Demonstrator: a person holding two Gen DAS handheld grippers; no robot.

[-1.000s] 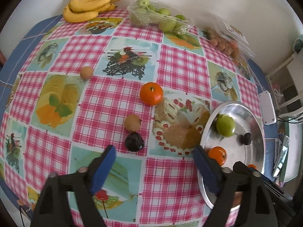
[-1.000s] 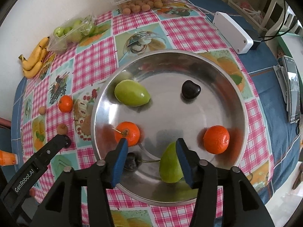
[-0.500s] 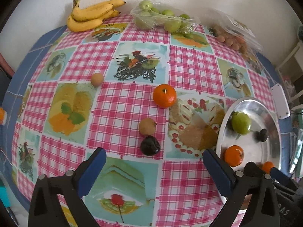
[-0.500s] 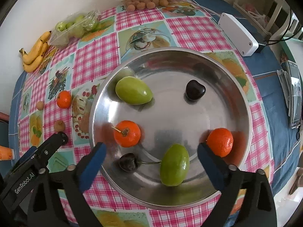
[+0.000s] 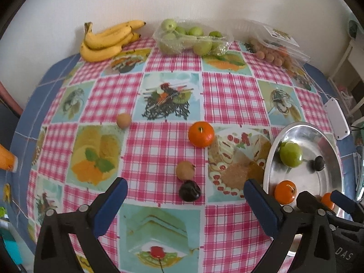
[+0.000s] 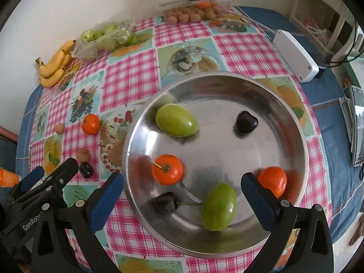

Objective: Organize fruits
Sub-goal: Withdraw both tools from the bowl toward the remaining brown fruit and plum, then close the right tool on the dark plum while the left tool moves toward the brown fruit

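Although six fruits already lie in the steel bowl [image 6: 304, 150] — two green ones, two oranges and two dark cherries, filling the centre of the right-wrist view — I judge the sorting about half done. Four loose pieces are left on the checked tablecloth [image 5: 229, 95]: an orange [image 5: 201, 134] mid-frame, a brown fruit [image 5: 185, 170] touching a dark cherry [image 5: 189, 190] just below it, and a pale round fruit [image 5: 123, 120] to the left. Both the left gripper [image 5: 185, 202] and the right gripper [image 6: 182, 201] have jaws spread wide, gripping nothing. The bananas [image 5: 107, 39] and bagged green fruits [image 5: 191, 38] sit along the top edge — whether they belong to the task I cannot tell. The bowl's near rim is cut off behind gripper bodies.
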